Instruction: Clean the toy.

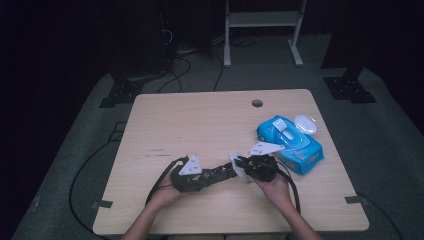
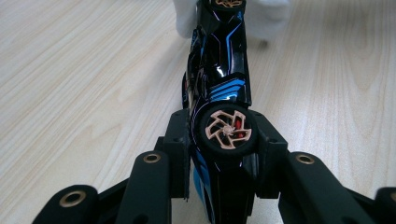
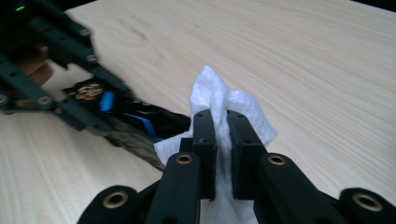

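No text, label, brand, number or sign can be read in any of the views. The blue wet-wipe pack (image 1: 292, 142) near the table's right edge carries printing, but it is too small and blurred to make out. A faint dark line of marks on the tabletop (image 1: 155, 154), towards the left edge, may be writing, yet it cannot be read. The black toy car (image 2: 219, 84) has only blue stripes and bronze wheel spokes, with no lettering that can be made out.
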`<state>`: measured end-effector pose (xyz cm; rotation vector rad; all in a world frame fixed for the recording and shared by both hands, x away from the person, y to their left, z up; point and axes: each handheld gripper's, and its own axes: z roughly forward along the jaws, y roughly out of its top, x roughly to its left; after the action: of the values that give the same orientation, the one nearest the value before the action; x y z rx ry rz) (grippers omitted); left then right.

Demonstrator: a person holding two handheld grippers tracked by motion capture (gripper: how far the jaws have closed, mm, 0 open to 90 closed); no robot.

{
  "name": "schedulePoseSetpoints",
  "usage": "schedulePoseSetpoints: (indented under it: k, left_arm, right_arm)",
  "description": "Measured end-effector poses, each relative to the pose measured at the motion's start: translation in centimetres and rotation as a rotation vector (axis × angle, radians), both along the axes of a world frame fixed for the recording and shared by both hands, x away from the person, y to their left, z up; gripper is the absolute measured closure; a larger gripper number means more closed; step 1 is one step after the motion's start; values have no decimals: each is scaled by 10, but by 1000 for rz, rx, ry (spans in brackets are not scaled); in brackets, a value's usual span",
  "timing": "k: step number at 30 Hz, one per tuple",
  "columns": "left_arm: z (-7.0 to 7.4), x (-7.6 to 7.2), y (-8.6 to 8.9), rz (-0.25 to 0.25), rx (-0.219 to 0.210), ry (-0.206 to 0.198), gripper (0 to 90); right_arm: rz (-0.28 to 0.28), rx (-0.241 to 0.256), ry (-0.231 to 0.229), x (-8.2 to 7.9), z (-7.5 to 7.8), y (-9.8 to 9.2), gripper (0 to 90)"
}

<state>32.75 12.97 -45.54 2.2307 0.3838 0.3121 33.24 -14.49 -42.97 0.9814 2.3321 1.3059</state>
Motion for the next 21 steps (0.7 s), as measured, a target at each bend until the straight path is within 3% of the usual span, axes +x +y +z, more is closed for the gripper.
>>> schedulePoseSetpoints:
  k: [3, 8, 10, 12, 14, 17, 21]
  left_arm:
    - [0, 1, 3, 0, -4, 9, 647]
    - [5, 2, 7, 12, 36, 20, 639]
    - [7, 3, 4, 18, 18, 36, 604]
    - [9, 3, 0, 17, 44, 21, 579]
    - [10, 2, 1, 15, 52, 18, 606]
    - [10, 1, 4, 9, 63, 23, 619]
    - [9, 1, 9, 11, 71, 32, 636]
  right_arm:
    - [6, 0, -8, -2, 0, 1, 823]
    - [30, 18, -9, -4, -3, 14, 822]
    - [38, 24, -7, -5, -4, 17, 822]
    - [60, 44, 7, -4, -5, 21, 823]
    - [67, 27, -14, -5, -4, 23, 822]
    - [56, 48, 10, -2, -5, 17, 823]
    - [30, 31, 9, -1, -6, 14, 823]
